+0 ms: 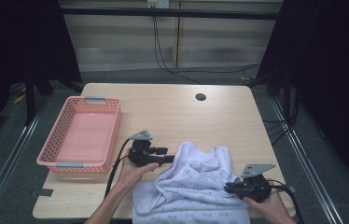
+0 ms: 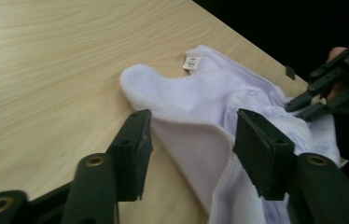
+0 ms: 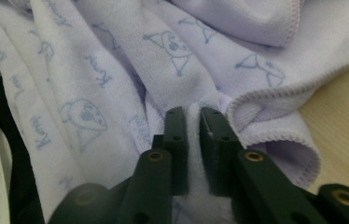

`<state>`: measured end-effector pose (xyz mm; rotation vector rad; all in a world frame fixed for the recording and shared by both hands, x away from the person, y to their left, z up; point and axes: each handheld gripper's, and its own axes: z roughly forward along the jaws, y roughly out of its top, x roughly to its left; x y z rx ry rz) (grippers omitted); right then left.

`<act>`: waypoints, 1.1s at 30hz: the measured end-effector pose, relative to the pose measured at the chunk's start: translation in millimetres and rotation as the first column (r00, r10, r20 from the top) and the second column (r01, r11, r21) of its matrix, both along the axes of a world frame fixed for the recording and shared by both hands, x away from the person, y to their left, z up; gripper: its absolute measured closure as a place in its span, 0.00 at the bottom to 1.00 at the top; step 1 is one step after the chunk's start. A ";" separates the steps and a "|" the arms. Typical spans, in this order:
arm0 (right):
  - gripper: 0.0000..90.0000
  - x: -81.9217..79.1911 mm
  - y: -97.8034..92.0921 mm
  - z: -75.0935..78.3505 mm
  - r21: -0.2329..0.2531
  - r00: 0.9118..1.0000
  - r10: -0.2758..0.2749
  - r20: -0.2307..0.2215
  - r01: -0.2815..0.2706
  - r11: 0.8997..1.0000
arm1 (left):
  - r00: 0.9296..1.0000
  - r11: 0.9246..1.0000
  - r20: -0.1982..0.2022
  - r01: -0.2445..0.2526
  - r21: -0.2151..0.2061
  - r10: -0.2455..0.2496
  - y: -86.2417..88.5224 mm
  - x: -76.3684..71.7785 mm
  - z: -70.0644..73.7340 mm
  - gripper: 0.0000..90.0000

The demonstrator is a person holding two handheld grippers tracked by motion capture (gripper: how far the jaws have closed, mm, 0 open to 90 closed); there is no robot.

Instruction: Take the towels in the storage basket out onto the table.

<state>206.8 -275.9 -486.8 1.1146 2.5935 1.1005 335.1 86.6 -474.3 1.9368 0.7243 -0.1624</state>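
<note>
Pinching towel (image 3: 116, 70) fold — right hand-held gripper (image 3: 193, 122); left hand-held gripper (image 2: 191, 140) wide open astride hem. White tag (image 2: 192, 62) unreadable; blue print script illegible.

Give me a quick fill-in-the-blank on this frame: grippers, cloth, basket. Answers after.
1. The right gripper is shut on a fold of the ____ printed cloth.
2. The left gripper is ____, its jaws straddling the cloth's hem.
3. The pink basket sits at the table's ____ side in the high view.
4. The basket holds ____.

Missing words: white; open; left; nothing
</note>
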 end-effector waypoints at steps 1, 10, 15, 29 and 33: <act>0.86 0.7 -0.5 0.6 0.009 1.000 -0.002 0.003 0.002 1.000 | 1.000 0.999 -0.009 0.020 0.027 -0.020 -8.7 2.3 -2.5 0.48; 0.69 12.3 -13.8 16.3 0.058 0.997 -0.060 0.057 0.057 0.997 | 0.999 0.984 0.042 0.024 0.177 -0.032 -4.2 -10.2 -2.2 1.00; 0.68 42.6 -16.3 20.8 0.061 0.988 -0.118 0.104 0.112 0.992 | 0.999 0.990 0.023 -0.041 0.135 0.038 19.1 -2.7 -0.4 0.93; 0.55 125.8 -7.9 -15.1 -0.025 0.976 -0.207 0.073 0.209 0.978 | 0.994 0.968 -0.023 0.107 0.226 -0.105 -26.5 -9.7 -25.2 0.65; 0.86 117.9 -4.1 -14.4 -0.051 0.972 -0.213 0.099 0.218 0.975 | 0.991 0.954 0.018 0.121 0.274 -0.131 -25.9 -19.4 -21.9 0.97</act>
